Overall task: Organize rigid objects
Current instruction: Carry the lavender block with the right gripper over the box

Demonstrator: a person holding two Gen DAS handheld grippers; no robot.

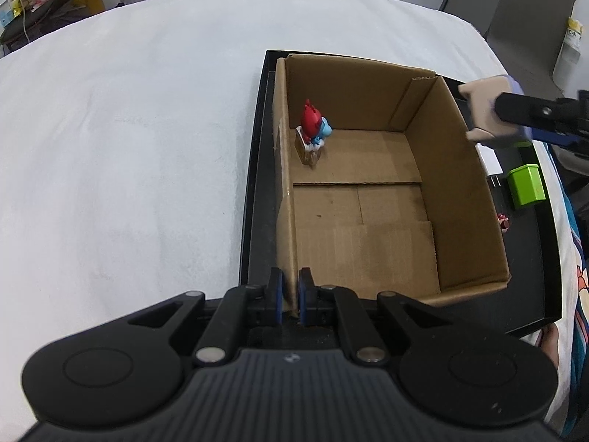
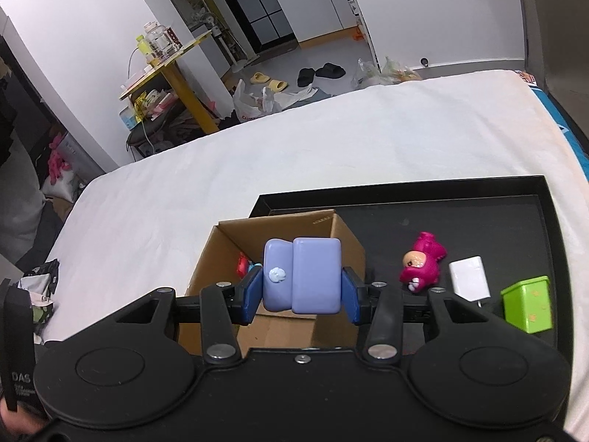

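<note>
left gripper (image 1: 291, 296) pinched tight on the cardboard box (image 1: 368, 199) wall, right gripper (image 2: 301, 290) clamped on a purple toy block (image 2: 302, 276) above the box, red-hat figurine (image 1: 313, 130) inside it, tray (image 2: 478, 213) underneath w/ pink figurine (image 2: 423, 261)

Count: 1 cardboard box (image 2: 279, 243), centre of frame, on 1 black tray (image 2: 478, 217). Figurines: 3 total, i.e. 1 purple (image 2: 302, 276), 1 pink (image 2: 423, 261), 1 red-blue (image 1: 313, 127) in the box. Also 1 white charger (image 2: 469, 276) and 1 green box (image 2: 528, 304), lower right.
</note>
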